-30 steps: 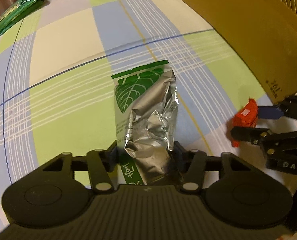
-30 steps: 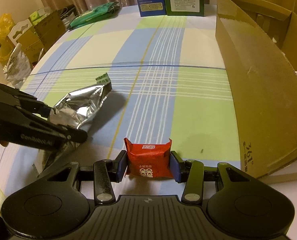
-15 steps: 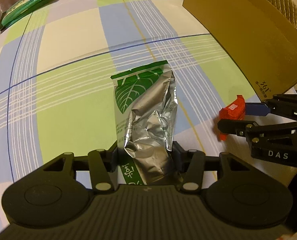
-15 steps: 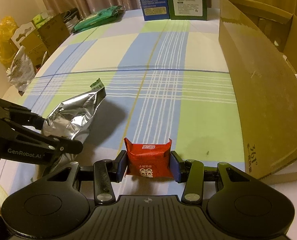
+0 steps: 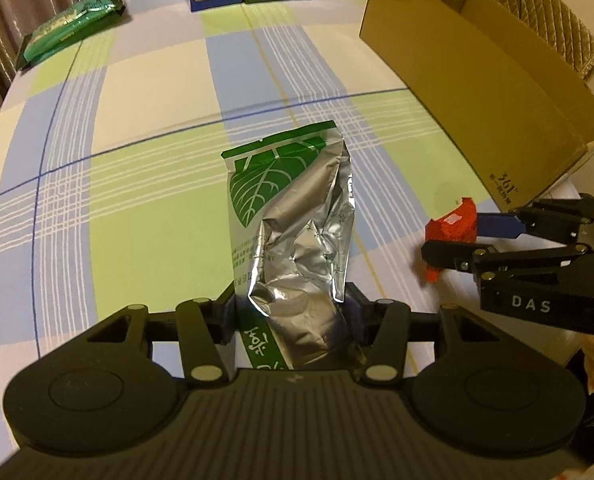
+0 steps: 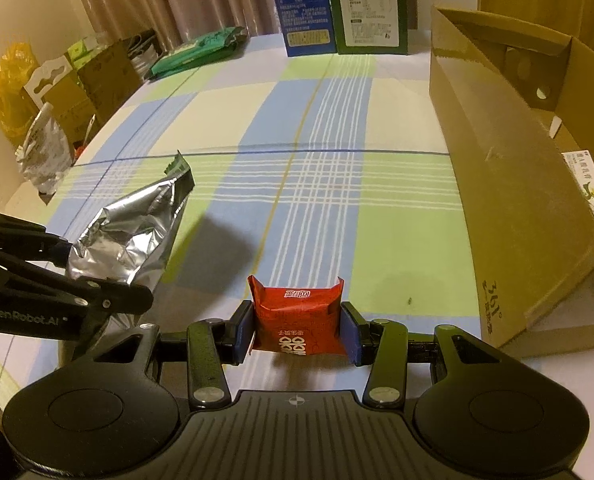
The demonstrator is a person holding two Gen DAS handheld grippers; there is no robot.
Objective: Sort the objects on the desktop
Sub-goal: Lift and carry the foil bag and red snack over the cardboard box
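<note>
Here the left gripper [image 5: 293,316] pinches the lower end of a crumpled silver pouch [image 5: 297,232] with a green leaf print, and the pouch hangs above the checked tablecloth [image 5: 137,200], its shadow on the cloth below. Beside it, the right gripper [image 6: 297,330] is pressed against both sides of a small red packet [image 6: 297,316], held just over the cloth. Further right stands an open cardboard box [image 6: 509,200], with a printed carton partly visible behind its near wall. Farther back lies a green packet [image 5: 73,26], and at the table's far edge a blue box [image 6: 303,4] and a green box [image 6: 371,2] stand upright, touching.
</note>
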